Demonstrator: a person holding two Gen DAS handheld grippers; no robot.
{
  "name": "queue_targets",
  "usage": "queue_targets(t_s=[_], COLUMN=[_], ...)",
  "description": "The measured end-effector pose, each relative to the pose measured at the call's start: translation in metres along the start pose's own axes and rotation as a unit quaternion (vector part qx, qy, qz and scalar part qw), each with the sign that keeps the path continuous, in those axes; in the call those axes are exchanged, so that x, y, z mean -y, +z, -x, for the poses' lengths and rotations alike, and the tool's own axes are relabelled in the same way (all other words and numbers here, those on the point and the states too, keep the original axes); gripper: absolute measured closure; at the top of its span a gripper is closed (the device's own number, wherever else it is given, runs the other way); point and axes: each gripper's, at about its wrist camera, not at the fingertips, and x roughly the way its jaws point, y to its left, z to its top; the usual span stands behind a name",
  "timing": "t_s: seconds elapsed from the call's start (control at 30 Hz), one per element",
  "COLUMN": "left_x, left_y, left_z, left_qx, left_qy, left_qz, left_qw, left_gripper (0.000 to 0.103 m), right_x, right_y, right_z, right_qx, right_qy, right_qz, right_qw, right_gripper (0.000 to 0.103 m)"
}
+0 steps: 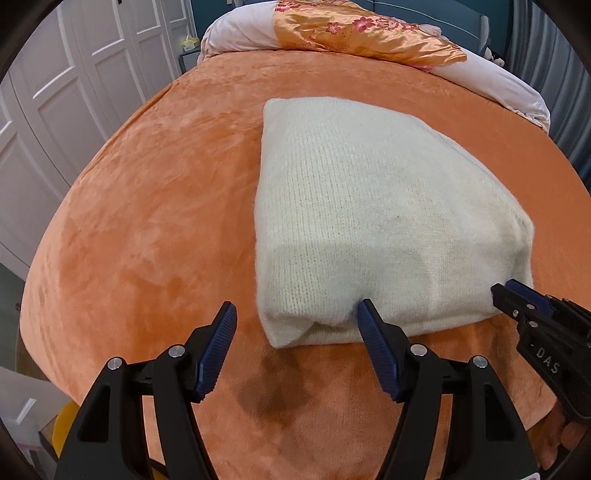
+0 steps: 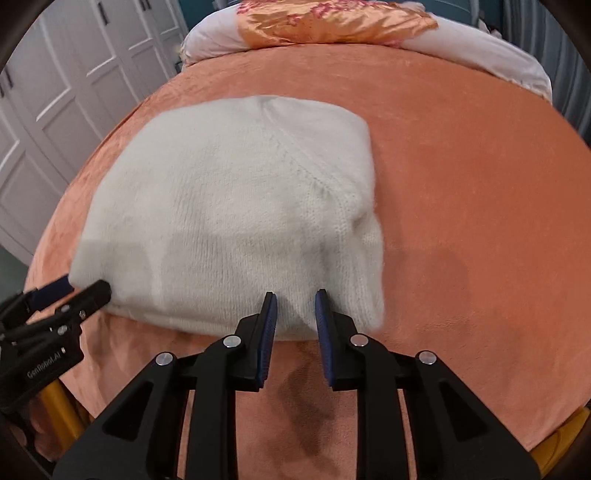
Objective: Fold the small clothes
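A cream knitted sweater [image 1: 369, 206] lies folded into a thick block on the orange bed cover; it also shows in the right wrist view [image 2: 229, 206]. My left gripper [image 1: 297, 314] is open wide at the sweater's near left corner, its right finger [image 1: 373, 332] touching the near edge. It also shows in the right wrist view [image 2: 79, 290]. My right gripper [image 2: 295, 306] is partly open, with a narrow gap, its tips against the sweater's near right edge and nothing pinched. It also shows in the left wrist view [image 1: 506, 290].
The orange plush cover [image 1: 147, 221] spans the bed. A rolled white quilt with an orange floral panel [image 1: 351, 33] lies along the far end. White wardrobe doors [image 1: 74, 74] stand to the left. A yellow object [image 2: 59, 413] sits below the near edge.
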Motion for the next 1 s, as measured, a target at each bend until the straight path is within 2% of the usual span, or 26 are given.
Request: queue_targets(t_s=[0.1,0.2,0.3,0.53,0.63,0.8,1.0], left_x=[0.002,0.005,0.008,0.018,0.021,0.025,0.030], left_y=[-0.001,-0.007,-0.018,-0.045,-0.053,-0.066,-0.074], left_z=[0.004,0.008,0.010,0.006,0.003,-0.003,-0.004], left_qx=[0.007,0.012,0.015,0.008,0.004,0.002,0.020], left_qy=[-0.002,-0.003,0.000,0.004,0.001,0.003,0.016], left_qz=[0.004,0.006,0.014,0.019,0.026,0.030,0.023], left_qw=[1.0000,0.9999,0.9998,0.9998,0.9996,0.9995,0.9994], left_gripper=[0.037,0.037,0.031,0.030,0.030,0.030,0.027], right_x=[0.002,0.004,-0.003,-0.001,0.001,0.001,0.000], right_y=[-0.002,-0.009,-0.017,-0.039,-0.050,-0.065,-0.074], right_z=[0.015,0.027,0.032,0.030,0.030,0.027,0.023], right_qx=[0.011,0.028,0.036,0.027,0.024,0.019,0.018], right_qy=[0.005,-0.013,-0.026,-0.042,-0.048,-0.049,-0.054], right_qz=[-0.016,-0.015,-0.006,-0.007,-0.006,0.001,0.006], right_qw=[1.000,0.999,0.999,0.999,0.999,0.999,0.998], right_gripper=[0.081,0.081,0.081,0.079,0.073,0.073,0.073])
